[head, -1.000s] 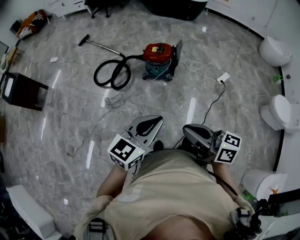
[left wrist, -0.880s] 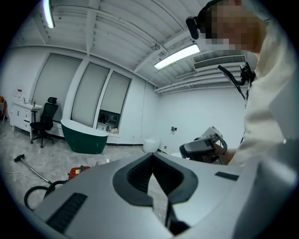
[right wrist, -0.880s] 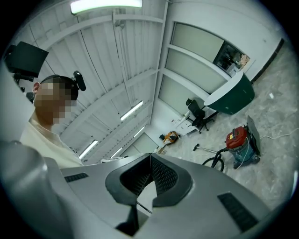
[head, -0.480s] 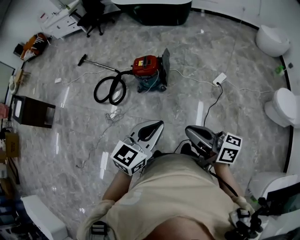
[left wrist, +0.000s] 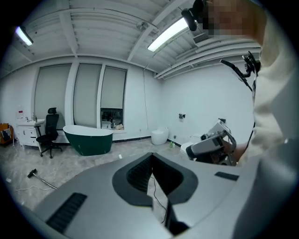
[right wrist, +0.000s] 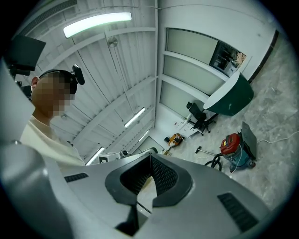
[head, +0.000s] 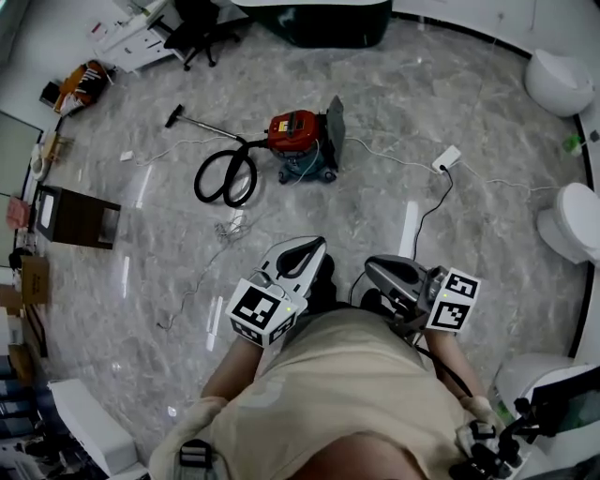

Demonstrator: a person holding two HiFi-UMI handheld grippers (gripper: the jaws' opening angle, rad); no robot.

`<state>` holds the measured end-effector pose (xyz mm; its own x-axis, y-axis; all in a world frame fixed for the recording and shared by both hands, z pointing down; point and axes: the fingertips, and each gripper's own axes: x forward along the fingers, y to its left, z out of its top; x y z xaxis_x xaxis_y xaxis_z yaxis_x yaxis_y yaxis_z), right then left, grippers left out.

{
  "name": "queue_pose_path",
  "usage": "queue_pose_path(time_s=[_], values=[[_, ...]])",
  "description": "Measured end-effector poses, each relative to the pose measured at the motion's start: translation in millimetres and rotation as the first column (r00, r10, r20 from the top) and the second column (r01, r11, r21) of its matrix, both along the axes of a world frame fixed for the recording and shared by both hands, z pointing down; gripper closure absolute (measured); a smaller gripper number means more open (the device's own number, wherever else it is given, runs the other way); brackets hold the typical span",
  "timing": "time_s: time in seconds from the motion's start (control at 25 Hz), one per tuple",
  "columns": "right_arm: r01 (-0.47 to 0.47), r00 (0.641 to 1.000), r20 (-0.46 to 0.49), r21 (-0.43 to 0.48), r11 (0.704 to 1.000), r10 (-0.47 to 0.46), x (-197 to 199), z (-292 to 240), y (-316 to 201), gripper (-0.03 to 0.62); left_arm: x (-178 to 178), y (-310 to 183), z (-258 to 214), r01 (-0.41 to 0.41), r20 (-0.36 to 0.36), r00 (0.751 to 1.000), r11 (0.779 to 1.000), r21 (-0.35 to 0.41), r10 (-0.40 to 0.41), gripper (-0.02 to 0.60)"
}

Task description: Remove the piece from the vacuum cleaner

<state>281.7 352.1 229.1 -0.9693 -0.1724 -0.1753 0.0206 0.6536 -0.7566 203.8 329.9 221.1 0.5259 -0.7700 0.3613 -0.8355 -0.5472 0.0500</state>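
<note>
While both tools are held close against the person's body, the vacuum cleaner [head: 302, 142] stands well apart from them on the grey marble floor [head: 450, 84], ahead of the grippers in the head view.

Item: canister vacuum, red lid over a teal drum. Fitted parts: black hose [head: 198, 180], looped just left of the drum; thin wand [head: 211, 128] ending in a floor nozzle [head: 174, 115]; dark flat panel [head: 334, 120] upright against the drum's right side. Which of these is the piece to come off cannot be told.

Handling, as judged: hose light and floppy, poor to pull by its middle; best taken at the stiff cuff where it enters the drum. Wand rigid, smooth, probably slippery. Drum may slide or roll when tugged, so one tool should steady it.

Tools: left gripper [left wrist: 151, 156], jaws together, nothing between them. Right gripper [right wrist: 150, 156], jaws together, likewise empty.

Containers: drum, contents unseen. Green bathtub [head: 314, 23] by the far wall, interior dark. Dark cabinet [head: 80, 220] at left, contents not discernible.
</note>
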Motion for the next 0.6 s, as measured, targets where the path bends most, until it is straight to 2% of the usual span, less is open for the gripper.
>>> queue_pose_path(time_s=[0.32, 0.44, 0.6], values=[[-0.121, 0.991, -0.061, -0.015, 0.993, 0.120, -2.2, 9.5, -40.0, 0.592, -16.3, -46.3, 17.2, -0.054, -0.024, 0.998, 0.999, -0.001, 0.054, 0.586], [-0.128, 0.988, -0.093, -0.007, 0.992, 0.127, -28.8, 6.1, -61.6, 0.592, -41.8, -71.7, 12.7, -0.061, -0.050, 0.997, 0.998, 0.015, 0.062, 0.586], [-0.085, 0.982, -0.168, 0.032, 0.996, 0.090, -80.1, 2.3, -88.8, 0.592, -93.3, -101.9, 10.8, -0.039, -0.099, 0.994, 0.999, 0.019, 0.041, 0.586]])
